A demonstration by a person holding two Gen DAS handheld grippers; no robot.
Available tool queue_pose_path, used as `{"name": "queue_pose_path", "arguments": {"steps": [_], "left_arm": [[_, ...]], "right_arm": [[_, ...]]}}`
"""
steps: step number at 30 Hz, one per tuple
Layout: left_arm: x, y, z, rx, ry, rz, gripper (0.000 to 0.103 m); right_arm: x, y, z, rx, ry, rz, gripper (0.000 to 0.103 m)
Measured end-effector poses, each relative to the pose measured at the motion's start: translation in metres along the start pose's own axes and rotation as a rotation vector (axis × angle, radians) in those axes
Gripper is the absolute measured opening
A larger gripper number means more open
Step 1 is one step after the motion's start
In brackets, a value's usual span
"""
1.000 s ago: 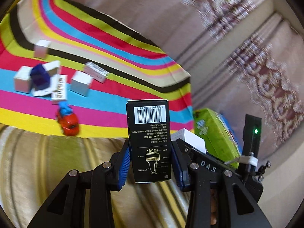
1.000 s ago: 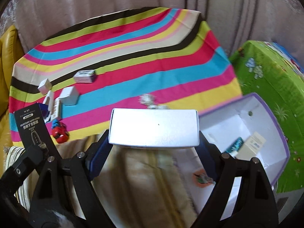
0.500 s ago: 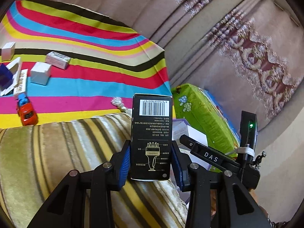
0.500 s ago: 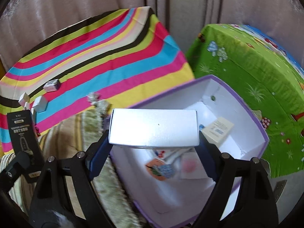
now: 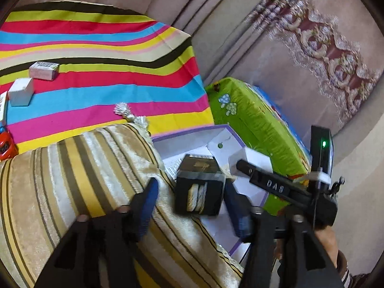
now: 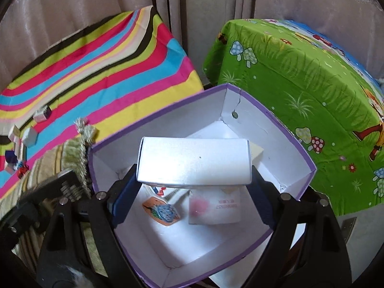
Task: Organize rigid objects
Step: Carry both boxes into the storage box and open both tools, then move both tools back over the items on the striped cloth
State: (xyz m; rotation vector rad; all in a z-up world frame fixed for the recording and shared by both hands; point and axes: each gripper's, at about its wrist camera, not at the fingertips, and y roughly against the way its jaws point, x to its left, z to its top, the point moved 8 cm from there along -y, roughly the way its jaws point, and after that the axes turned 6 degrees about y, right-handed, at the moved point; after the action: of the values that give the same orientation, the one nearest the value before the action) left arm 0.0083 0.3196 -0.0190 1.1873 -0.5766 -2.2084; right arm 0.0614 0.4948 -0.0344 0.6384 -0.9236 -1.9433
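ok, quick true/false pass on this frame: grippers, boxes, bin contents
1. The right gripper is shut on the white box. True.
2. The left gripper clamps the black box. False: its jaws are opening, gaps show on both sides.
3. The purple-rimmed bin is empty. False: cards and packets lie inside.
4. The red toy car sits on the striped cloth. True.
5. The white box is over the bin. True.
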Motion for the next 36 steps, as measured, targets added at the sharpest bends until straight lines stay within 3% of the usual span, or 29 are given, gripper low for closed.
{"name": "queue_pose_path", "arguments": {"steps": [20,36], "left_arm": [[0.025,0.025,0.003,-0.058,0.051,0.021,0.063],[0.118,0.1,0.01,-0.183,0.256,0.134,0.066]], "right_arm": [[0.024,0.008,0.0,-0.024,0.073,0.017,0.089],[0.092,0.023,-0.008,-0.026,0.204,0.118,0.089]]}}
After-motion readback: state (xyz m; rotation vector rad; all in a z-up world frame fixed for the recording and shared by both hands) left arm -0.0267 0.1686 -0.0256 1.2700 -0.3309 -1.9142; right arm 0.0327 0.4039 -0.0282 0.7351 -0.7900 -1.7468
